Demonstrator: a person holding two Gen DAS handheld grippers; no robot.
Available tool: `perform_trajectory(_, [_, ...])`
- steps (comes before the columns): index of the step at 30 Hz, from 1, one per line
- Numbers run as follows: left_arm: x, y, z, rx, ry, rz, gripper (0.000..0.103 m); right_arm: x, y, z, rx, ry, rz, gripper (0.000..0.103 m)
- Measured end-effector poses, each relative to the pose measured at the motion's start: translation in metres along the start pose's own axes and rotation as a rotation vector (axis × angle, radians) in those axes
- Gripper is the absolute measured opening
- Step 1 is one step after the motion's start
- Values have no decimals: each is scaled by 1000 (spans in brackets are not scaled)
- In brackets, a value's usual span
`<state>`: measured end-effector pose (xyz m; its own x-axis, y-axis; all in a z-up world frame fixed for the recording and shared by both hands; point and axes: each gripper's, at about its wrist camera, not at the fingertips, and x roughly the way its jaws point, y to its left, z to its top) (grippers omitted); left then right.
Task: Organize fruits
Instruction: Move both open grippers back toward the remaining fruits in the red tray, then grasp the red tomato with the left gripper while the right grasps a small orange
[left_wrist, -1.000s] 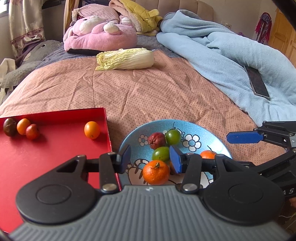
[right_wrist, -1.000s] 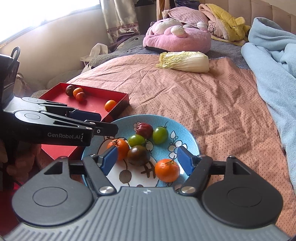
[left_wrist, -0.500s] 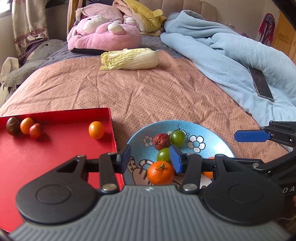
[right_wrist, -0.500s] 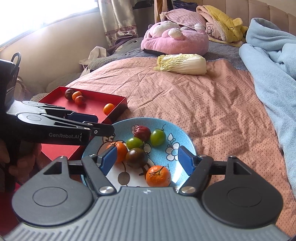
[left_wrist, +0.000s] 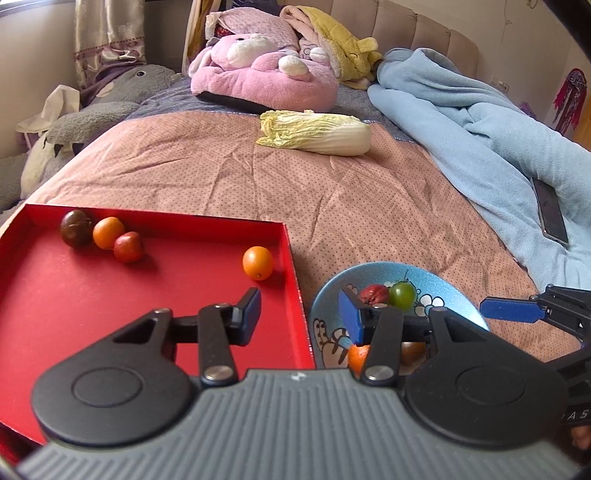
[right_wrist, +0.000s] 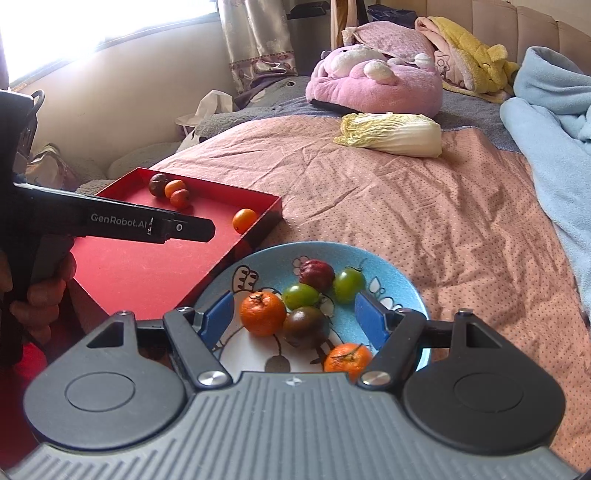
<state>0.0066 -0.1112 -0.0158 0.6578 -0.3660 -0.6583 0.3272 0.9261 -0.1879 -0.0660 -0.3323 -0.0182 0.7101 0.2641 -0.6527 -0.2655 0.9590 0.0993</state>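
Meanwhile, left gripper (left_wrist: 301, 314) part-open, empty, straddling red tray (left_wrist: 147, 295) edge | right gripper (right_wrist: 295, 317) wide apart, gripping nothing, above blue plate (right_wrist: 402, 273) of fruit.

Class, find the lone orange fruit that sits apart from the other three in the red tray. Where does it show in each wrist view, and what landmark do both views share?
Left wrist view: the lone orange fruit lies left of centre, near the right wall of the red tray.
Right wrist view: it lies left of centre, by the tray's corner nearest the blue plate.
Shared landmark: the cabbage further up the bed.
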Motion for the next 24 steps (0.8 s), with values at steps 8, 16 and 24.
perform_trajectory(8, [-9, 52, 12, -61, -8, 108, 49, 56, 50, 45, -101, -5, 93, 59])
perform_trajectory(16, [5, 101, 22, -50, 27, 183, 49, 126, 82, 80, -154, 48, 101, 51])
perform_trajectory(24, [27, 126, 29, -41, 59, 152, 49, 171, 89, 84, -232, 97, -17, 46])
